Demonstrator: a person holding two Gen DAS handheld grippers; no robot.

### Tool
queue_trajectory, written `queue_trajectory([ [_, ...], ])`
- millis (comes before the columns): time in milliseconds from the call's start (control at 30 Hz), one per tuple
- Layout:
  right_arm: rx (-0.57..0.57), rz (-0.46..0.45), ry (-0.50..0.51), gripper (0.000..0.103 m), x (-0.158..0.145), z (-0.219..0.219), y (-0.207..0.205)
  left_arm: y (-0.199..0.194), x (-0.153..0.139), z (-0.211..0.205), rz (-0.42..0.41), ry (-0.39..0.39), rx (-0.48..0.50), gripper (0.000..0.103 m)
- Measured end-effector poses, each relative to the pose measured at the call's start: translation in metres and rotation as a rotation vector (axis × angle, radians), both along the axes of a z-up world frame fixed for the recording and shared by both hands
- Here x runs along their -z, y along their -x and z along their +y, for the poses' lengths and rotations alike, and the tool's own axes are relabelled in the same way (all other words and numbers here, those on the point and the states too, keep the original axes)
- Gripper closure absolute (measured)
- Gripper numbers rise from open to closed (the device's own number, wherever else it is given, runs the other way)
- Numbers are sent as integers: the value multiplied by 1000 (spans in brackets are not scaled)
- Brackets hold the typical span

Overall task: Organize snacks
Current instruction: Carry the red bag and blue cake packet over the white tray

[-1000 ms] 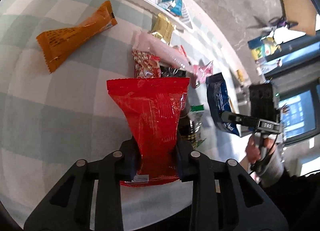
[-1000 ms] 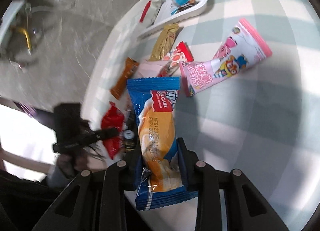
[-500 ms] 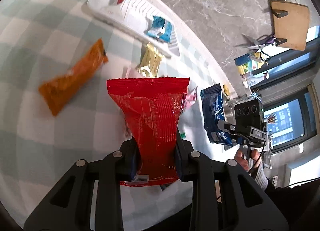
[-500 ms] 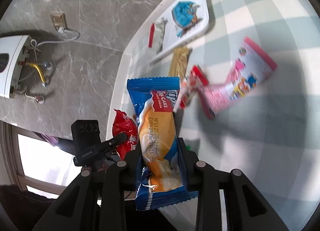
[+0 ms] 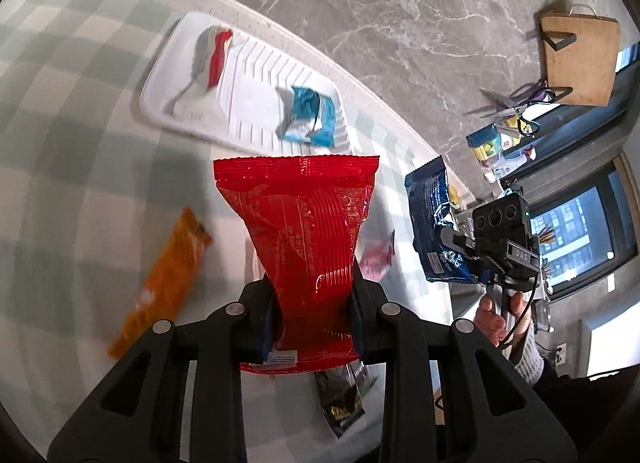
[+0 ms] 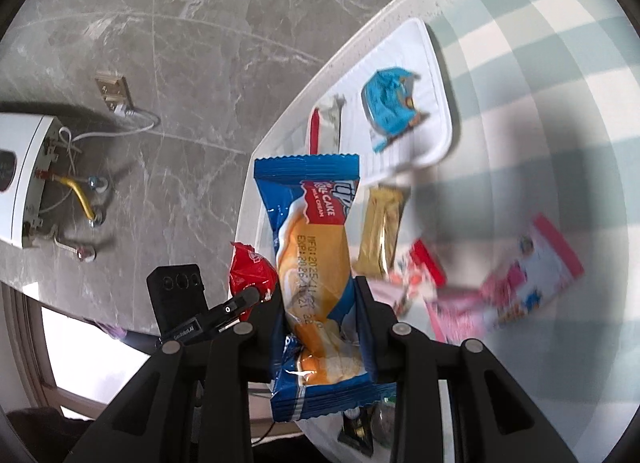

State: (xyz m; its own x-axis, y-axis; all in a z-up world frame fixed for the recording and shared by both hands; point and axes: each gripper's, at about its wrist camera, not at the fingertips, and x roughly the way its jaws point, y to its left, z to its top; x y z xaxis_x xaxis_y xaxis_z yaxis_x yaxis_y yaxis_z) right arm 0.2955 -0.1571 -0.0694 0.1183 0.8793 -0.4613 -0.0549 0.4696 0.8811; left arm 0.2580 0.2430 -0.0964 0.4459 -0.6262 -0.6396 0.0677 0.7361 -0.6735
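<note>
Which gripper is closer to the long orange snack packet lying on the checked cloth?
Left. The left gripper, holding a red packet, hangs just right of the orange packet; the right gripper, holding a blue packet, is much farther right.

Grey marble wall (image 5: 400,23) with white veins behind table (image 5: 80,143); table under pale green-white check cloth. Wooden board (image 5: 576,59) on wall bracket, scissors (image 5: 508,109) hanging just below board. Window (image 5: 576,231) below board, high-rise outside. White wall appliance (image 6: 20,179) with pipes; socket (image 6: 114,93) near it. Daylight.
</note>
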Motion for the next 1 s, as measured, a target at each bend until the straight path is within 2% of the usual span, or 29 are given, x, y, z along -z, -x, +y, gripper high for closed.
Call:
queue_trajectory([
  [367, 63, 28, 36, 70, 13, 8, -59, -84, -11, 12, -21, -67, 19, 77],
  [1000, 152, 107, 126, 70, 54, 15, -138, -199, 9, -13, -8, -163, 77, 77],
])
